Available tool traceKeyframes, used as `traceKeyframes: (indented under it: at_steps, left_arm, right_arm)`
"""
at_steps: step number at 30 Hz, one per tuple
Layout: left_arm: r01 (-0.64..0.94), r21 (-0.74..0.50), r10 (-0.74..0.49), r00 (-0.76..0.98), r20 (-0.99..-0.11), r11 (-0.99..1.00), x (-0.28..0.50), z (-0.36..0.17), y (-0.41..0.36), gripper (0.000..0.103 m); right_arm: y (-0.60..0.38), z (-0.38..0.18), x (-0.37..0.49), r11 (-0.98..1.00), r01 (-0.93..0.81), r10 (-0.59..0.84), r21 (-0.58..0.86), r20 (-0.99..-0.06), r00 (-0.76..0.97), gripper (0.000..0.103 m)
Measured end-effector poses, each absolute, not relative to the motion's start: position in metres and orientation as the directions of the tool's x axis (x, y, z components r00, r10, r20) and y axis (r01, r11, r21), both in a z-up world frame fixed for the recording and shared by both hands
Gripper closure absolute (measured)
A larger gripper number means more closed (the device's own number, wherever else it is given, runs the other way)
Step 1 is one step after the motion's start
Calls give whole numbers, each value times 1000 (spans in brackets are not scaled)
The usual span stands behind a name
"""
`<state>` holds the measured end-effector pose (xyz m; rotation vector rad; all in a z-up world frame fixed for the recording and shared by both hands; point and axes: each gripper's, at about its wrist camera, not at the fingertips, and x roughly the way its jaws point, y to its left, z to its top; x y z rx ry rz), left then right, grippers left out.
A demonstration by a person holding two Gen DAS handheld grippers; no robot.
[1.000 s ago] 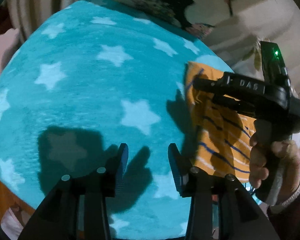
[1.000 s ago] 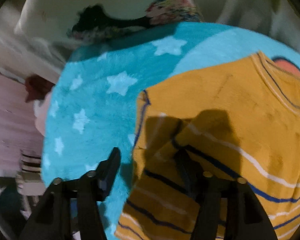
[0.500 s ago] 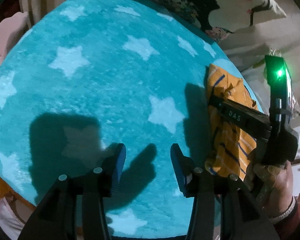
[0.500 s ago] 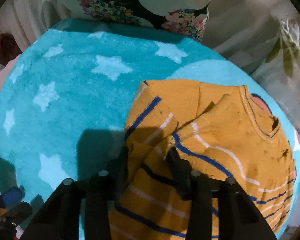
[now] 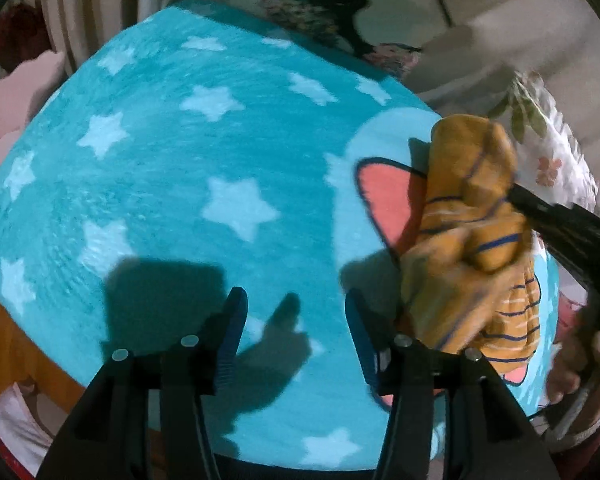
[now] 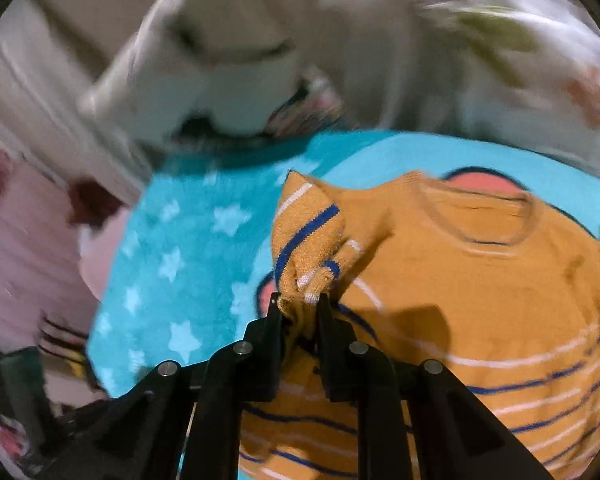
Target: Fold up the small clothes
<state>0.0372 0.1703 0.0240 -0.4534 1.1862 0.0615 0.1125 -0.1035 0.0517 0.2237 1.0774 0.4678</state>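
A small mustard-yellow sweater (image 6: 480, 280) with blue and white stripes lies on a turquoise star-patterned blanket (image 5: 180, 184). My right gripper (image 6: 299, 307) is shut on the sweater's left sleeve (image 6: 308, 240) and holds it lifted over the body of the sweater. In the left wrist view the sweater (image 5: 472, 232) hangs bunched at the right, with the right gripper's black body behind it. My left gripper (image 5: 296, 308) is open and empty above the blanket, to the left of the sweater.
A floral pillow (image 5: 332, 12) and pale bedding (image 6: 260, 40) lie beyond the blanket. Pink fabric (image 6: 24, 232) sits off the blanket's left side. A pink ear-shaped print (image 5: 384, 196) shows on the blanket beside the sweater.
My right gripper has closed on the sleeve and lifted it up and over toward the sweater's body. The left gripper stayed open above the blanket.
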Motion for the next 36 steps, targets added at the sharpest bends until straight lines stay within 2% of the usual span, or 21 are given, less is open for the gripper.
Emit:
traceKeyframes:
  at_steps: [5,10,13,14,15,20,23,25,26,27,29,30,31,32,36]
  left_arm:
    - [-239,-297,-195,374,-907,925,31,30,110,51]
    - [-158,-302,-235,341,-910,940,31,24,39,51]
    - [-114,-296,-247,320,-914,948,29,20,8,51]
    - [-102,-294,-250,312,-917,950,30,18,-1,51]
    - [-94,-293,-253,304,-919,952,30,17,-8,51]
    - [-80,-292,-256,299,-919,953,30,15,-25,51]
    - [-85,-294,-257,302,-918,952,30,15,-30,51]
    - [-91,-300,-261,303,-917,950,31,15,-32,51]
    - [-89,-307,-267,306,-914,948,31,14,-34,51]
    - [-83,-314,-275,310,-910,946,32,16,-37,51]
    - [-52,-329,-296,323,-899,943,34,21,-46,51]
    - [-21,-334,-308,336,-890,942,36,26,-53,51]
    - [16,-333,-317,352,-881,943,38,31,-63,50]
    - [49,-322,-318,364,-876,945,40,35,-72,49]
    - [127,-338,-361,357,-861,933,54,38,-110,48]
  right_arm:
    - [-236,59,103,859,-133,495,494,-735,463,88]
    - [-344,30,92,867,21,424,498,-760,493,88]
    - [-375,6,86,856,74,421,512,-772,476,88]
    - [-383,1,83,855,84,419,512,-775,473,97]
    - [-388,-2,80,861,91,405,500,-784,471,98]
    - [-399,0,77,842,70,442,535,-757,482,96]
    - [-405,12,71,795,40,505,606,-696,510,95]
    - [-400,17,71,774,13,542,633,-672,505,81]
    - [-395,17,74,767,8,555,642,-669,494,64]
    - [-389,15,77,769,7,557,639,-676,483,55]
    - [-376,7,90,796,8,536,606,-711,455,54]
    - [-369,0,98,796,-2,543,605,-713,442,55]
    - [-366,-4,103,786,-11,561,618,-706,432,61]
    - [-363,-9,109,776,-19,580,630,-702,414,93]
    - [-366,5,116,802,-72,565,593,-715,411,96]
